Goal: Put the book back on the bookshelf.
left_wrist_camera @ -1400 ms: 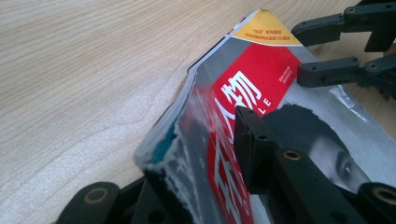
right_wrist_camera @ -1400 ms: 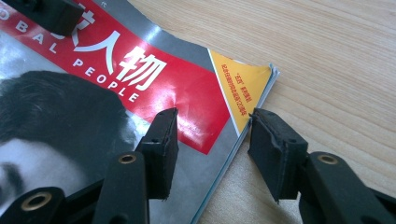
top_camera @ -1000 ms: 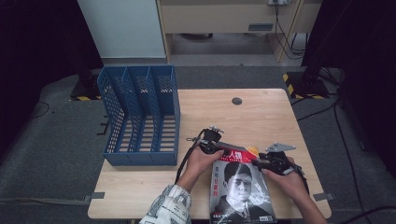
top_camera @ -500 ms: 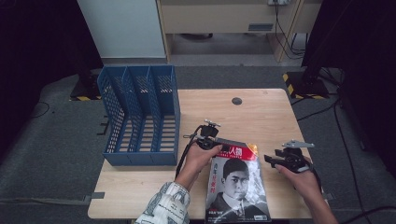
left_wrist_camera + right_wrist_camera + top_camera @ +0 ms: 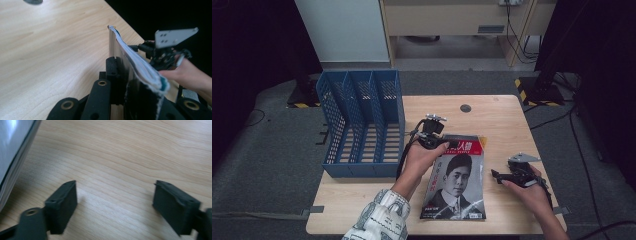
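High view has the left gripper (image 5: 445,143) clamped on the top edge of a magazine (image 5: 456,181), the one with a man's portrait and a red title strip on the cover. It sits on the wooden table (image 5: 497,117), just right of the blue three-slot file holder (image 5: 362,125), and the gripped end looks lifted a bit while the bottom end is down near the table's front edge. Left gripper view backs that up: jaws squeezed tight on the magazine's edge (image 5: 140,65), pages fanning slightly above the pads.

Right gripper (image 5: 502,176) is off to the right of the magazine, clear of it, low over the table. Its jaws have just been opening, and the right gripper view shows them spread wide with nothing but bare wood between them; the magazine's side (image 5: 15,157) is only peeking in at the left edge. A small dark round disc (image 5: 465,108) sits farther back on the table.
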Available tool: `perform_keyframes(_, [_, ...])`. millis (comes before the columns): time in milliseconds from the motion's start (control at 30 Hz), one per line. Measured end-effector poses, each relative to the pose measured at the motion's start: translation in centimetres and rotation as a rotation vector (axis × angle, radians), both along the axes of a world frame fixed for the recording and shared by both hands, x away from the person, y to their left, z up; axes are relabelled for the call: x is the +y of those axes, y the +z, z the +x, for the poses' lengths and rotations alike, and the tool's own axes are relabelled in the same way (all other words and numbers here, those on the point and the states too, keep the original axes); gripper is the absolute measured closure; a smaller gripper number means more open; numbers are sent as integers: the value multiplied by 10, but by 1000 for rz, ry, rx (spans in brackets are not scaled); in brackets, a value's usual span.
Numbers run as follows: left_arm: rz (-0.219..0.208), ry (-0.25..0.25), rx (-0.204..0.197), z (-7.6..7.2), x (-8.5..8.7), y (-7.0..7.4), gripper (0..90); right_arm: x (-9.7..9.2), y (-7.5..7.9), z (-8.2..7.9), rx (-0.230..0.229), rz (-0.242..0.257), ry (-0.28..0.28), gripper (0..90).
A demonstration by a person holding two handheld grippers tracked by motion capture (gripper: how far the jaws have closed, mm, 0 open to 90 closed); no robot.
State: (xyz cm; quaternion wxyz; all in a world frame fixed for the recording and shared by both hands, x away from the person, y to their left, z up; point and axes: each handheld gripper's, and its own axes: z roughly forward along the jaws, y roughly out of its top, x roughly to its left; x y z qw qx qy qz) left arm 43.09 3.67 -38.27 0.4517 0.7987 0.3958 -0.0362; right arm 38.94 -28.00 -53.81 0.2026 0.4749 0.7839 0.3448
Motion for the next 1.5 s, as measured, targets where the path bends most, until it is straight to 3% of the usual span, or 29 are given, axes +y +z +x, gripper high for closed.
perform_keyframes(267, [-32, -24, -39, -4, 1, 27, 864, 5, 0, 0, -2, -6, 2, 154])
perform_keyframes(467, [-60, -26, -41, -2, 4, 41, 864, 6, 0, 0, -2, -4, -2, 154])
perform_keyframes(767, [-97, -69, -46, 9, 5, 69, 863, 7, 0, 0, -2, -6, -9, 154])
perform_keyframes(967, [-127, -24, -53, 7, 16, 83, 862, 8, 0, -1, 1, -1, -18, 157])
perform_keyframes(1133, [-97, -9, -73, 4, 30, 94, 860, 8, 0, -1, -2, 0, -23, 157])
perform_keyframes(1500, [-140, 85, -88, -7, 69, 105, 860, 8, 0, -3, -3, -5, -30, 157])
